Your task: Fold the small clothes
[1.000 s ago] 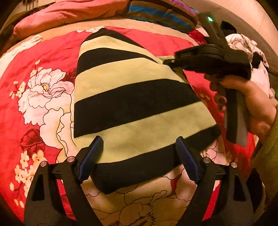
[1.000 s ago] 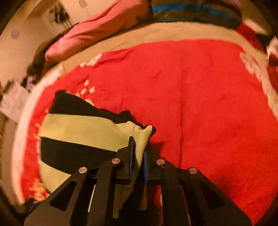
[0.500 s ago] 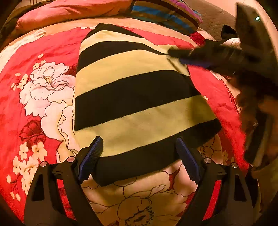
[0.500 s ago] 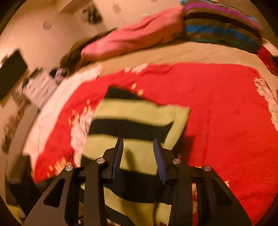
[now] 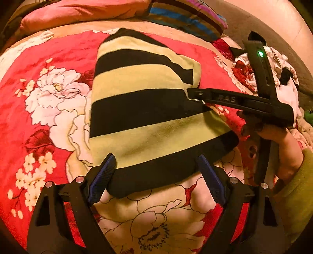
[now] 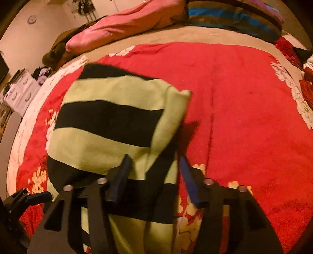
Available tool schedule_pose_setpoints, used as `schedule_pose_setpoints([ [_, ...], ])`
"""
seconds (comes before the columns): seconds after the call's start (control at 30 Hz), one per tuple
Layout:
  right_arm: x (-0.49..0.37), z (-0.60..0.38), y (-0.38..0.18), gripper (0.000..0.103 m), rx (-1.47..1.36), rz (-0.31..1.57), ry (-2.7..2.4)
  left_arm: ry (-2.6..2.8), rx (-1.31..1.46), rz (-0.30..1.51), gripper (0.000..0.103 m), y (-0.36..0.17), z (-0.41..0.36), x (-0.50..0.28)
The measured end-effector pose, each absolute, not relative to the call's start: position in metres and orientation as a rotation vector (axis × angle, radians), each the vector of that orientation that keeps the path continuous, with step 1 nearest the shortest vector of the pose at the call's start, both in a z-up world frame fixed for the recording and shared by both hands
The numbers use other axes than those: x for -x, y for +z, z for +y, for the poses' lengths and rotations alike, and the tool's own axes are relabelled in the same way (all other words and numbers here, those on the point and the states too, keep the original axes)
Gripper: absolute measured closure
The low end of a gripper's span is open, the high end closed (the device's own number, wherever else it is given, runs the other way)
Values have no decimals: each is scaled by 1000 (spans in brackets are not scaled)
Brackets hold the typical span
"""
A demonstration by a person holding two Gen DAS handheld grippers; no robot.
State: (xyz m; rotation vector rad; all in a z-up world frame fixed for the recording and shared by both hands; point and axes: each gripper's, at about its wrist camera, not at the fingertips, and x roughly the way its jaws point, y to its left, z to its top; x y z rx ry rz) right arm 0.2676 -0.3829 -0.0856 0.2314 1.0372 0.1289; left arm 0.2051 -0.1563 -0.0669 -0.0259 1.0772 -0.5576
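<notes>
A yellow-green and black striped garment (image 5: 140, 109) lies flat on the red floral bedspread (image 5: 49, 93). My left gripper (image 5: 155, 168) stands open above its near black hem, pads clear of the cloth. My right gripper (image 6: 154, 166) hovers over the garment's right side (image 6: 109, 125) with its jaws opening; cloth lies beneath them and the pads press on nothing. A folded-over flap (image 6: 176, 101) rests on the garment's far right corner. In the left wrist view the right gripper (image 5: 192, 94) reaches in from the right, held by a hand (image 5: 283, 144).
A pink quilt (image 5: 82, 13) and a striped pillow (image 5: 185, 19) lie along the far edge of the bed. A heap of clothes (image 5: 273, 64) sits at the right. White drawers (image 6: 21, 89) stand beside the bed on the left.
The right gripper has let go of the garment's corner and opened. It drew back over the garment, and the released flap now lies folded on top. The left gripper has stayed open.
</notes>
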Motion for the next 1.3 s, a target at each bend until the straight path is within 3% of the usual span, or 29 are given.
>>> schedule_pose_setpoints([
  [0.23,-255,-405,-78,45,-319,1024,105,-540,35,1061,22,-55,-146,-208],
  [0.47,-238,-412,-51,29,-364,943,126,-521,45,1053,21,-52,-146,-213],
  [0.63,-227,-406,-42,26,-375,920,159,-499,48,1046,20,-48,-142,-213],
  [0.87,-216,-395,-25,13,-390,879,220,-468,49,1030,19,-40,-129,-212],
  [0.93,-216,-393,-23,11,-369,878,226,-451,61,1020,9,-38,-122,-215],
  [1.3,-255,-399,-77,9,-347,1020,204,-417,227,1102,9,-72,-110,-281],
])
